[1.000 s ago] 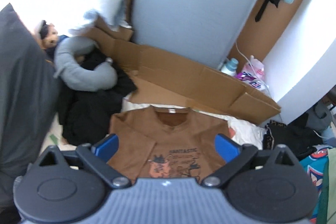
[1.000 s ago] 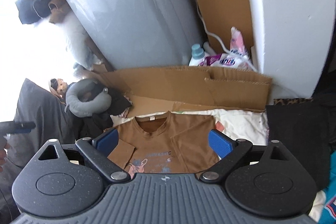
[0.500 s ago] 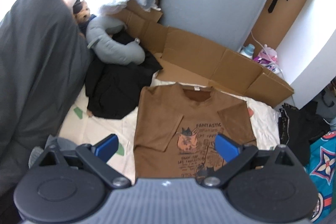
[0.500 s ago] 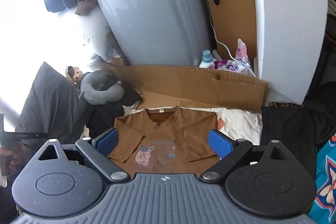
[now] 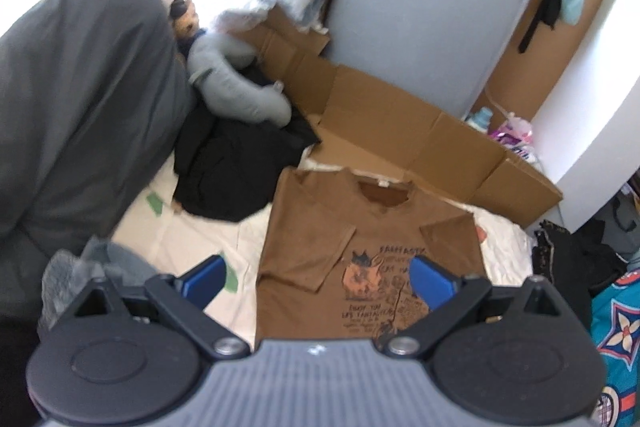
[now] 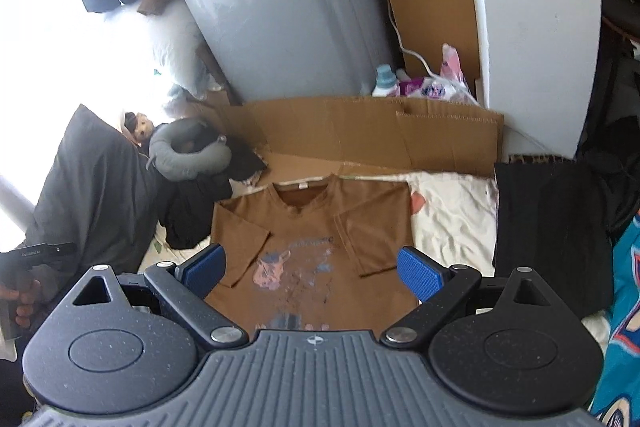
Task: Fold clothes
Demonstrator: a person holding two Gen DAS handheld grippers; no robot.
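A brown T-shirt with a printed front lies flat on a cream sheet, both sleeves folded in over the chest. The same T-shirt shows in the right wrist view, collar pointing away. My left gripper hovers open above the shirt's lower half, holding nothing. Well above the shirt's lower part, my right gripper is also open and empty. The shirt's hem is hidden behind both gripper bodies.
A black garment pile and grey neck pillow lie left of the shirt, beside a dark grey cushion. Flattened cardboard and a grey appliance stand behind. Black cloth and teal patterned fabric lie right. A hand holds the other gripper's handle.
Both grippers have pulled back and up from the shirt, so more of the shirt and sheet shows. The left view has swung left. Both stayed open.
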